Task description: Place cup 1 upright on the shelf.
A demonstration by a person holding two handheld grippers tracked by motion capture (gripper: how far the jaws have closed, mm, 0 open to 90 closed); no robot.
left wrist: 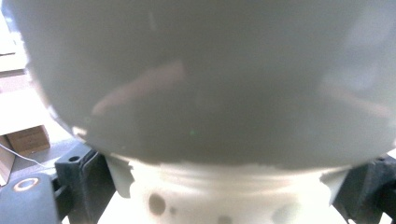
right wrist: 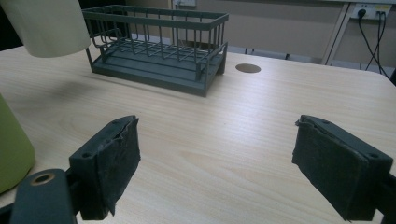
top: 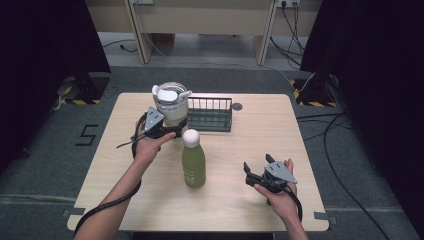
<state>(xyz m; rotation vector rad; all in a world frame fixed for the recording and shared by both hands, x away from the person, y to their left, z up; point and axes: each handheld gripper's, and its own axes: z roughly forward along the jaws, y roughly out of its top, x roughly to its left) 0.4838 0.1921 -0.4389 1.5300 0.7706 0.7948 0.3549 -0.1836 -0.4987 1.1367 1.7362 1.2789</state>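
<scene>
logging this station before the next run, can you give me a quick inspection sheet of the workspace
surface: light wooden table, with a round cable hole near the far edge
job's things: tumbler with a white lid, green bottle with a pale cap, dark wire rack
clutter: nothing seen
grippers: left gripper closed around the tumbler's base; right gripper open, jaws wide apart above bare table
cables: one trails from each gripper; more lie on the floor at the right
surroundings: grey floor, black curtains on both sides, wooden desk legs beyond
</scene>
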